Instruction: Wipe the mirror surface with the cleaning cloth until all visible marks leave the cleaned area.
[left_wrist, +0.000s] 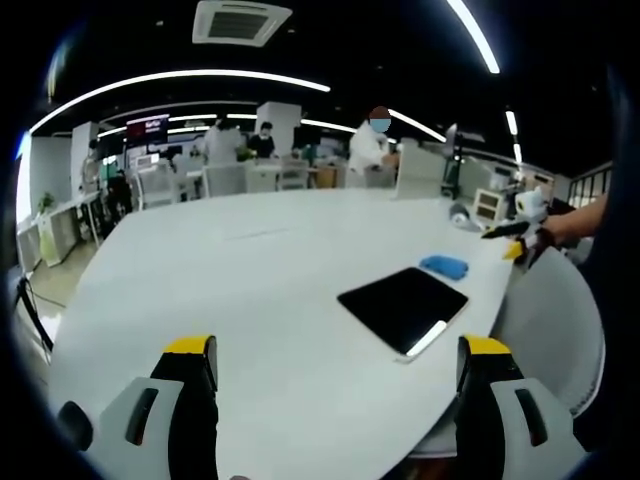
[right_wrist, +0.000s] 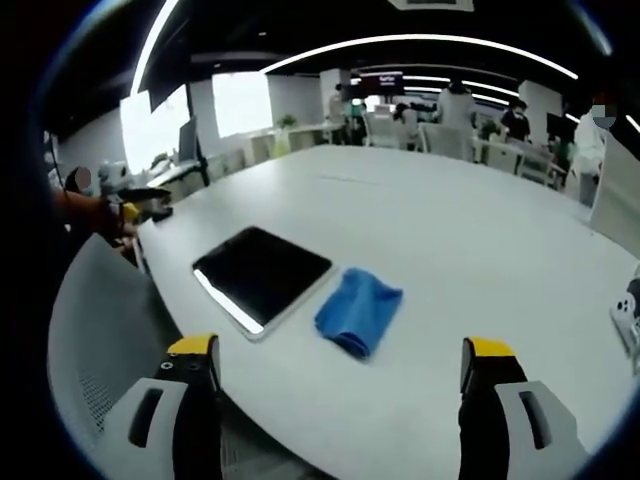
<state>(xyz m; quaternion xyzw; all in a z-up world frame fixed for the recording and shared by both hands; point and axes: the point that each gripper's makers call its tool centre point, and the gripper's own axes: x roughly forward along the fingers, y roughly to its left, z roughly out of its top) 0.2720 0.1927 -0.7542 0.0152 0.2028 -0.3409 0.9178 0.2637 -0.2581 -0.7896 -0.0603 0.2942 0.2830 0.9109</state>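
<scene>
Open-plan office, dark ceiling with long curved light strips, people standing and sitting at desks in the background. Big white counter (left_wrist: 260, 300) takes up most of both views.

Mirror (left_wrist: 404, 307): dark rectangular slab lying flat on the counter near its edge; surface reads almost black with a bright strip along one edge. In the right gripper view the mirror (right_wrist: 262, 274) sits ahead and to the left. Can't make out marks on it at this resolution.

Cleaning cloth (right_wrist: 358, 311): blue, crumpled, lying on the counter just beside the mirror, at or barely off its edge – can't tell if they touch. In the left gripper view the cloth (left_wrist: 444, 267) is just past the mirror's far corner.

Left tool (left_wrist: 340, 385): jaws spread wide, nothing between them, above the counter, well short of the mirror.

Right tool (right_wrist: 340, 390): jaws spread wide, nothing held, hovering at the counter edge, cloth ahead between the jaw lines but not touching.

Each tool also shows in the other's view, held in a hand off the counter edge: right tool (left_wrist: 512, 232), left tool (right_wrist: 148, 200).

White mesh chair back (right_wrist: 95, 330) just off the counter edge, below the mirror side.
</scene>
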